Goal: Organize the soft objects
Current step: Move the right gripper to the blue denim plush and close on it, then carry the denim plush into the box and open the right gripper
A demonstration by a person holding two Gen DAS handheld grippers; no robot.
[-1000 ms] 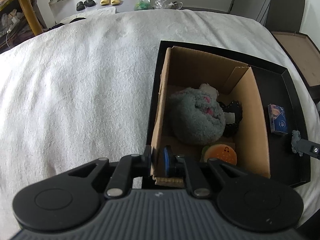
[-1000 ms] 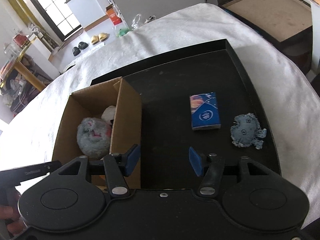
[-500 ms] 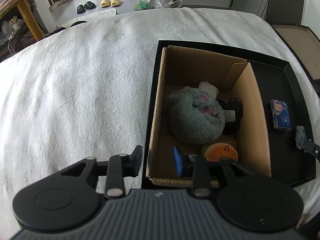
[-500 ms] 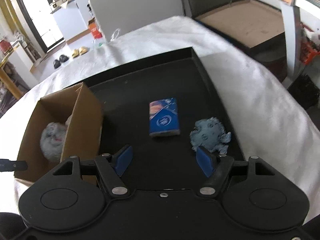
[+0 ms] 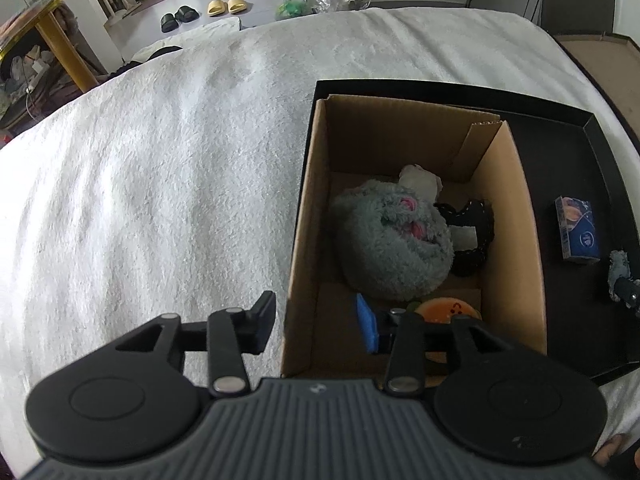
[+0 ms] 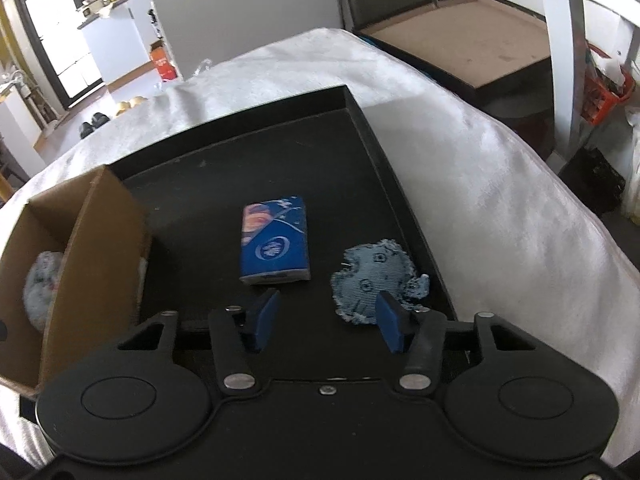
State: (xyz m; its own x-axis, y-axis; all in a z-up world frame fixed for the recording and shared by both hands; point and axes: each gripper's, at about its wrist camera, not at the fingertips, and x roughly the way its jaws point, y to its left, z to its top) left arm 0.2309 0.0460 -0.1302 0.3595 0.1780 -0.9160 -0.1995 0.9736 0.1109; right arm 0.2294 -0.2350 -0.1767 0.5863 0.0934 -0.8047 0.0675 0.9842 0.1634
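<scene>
A cardboard box (image 5: 516, 248) stands in a black tray (image 5: 600, 152) on a white blanket. In it lie a grey fluffy plush (image 5: 392, 240), a black soft toy (image 5: 472, 232), a white soft piece (image 5: 420, 178) and an orange round toy (image 5: 448, 310). My left gripper (image 5: 320, 322) is open and empty, straddling the box's near left wall. My right gripper (image 6: 326, 318) is open and empty above the tray (image 6: 372, 136), just short of a blue denim patch (image 6: 376, 276) and a blue tissue pack (image 6: 274, 240). The box also shows in the right wrist view (image 6: 96, 248).
The white blanket (image 5: 160, 184) spreads to the left of the tray. A second dark tray with a brown base (image 6: 468, 44) lies beyond the blanket at the right. Slippers (image 5: 224, 4) and a wooden table (image 5: 52, 36) stand on the floor behind.
My left gripper has opened from shut on the box's near wall and spread wide. My right gripper has moved right and forward, from beside the box toward the denim patch.
</scene>
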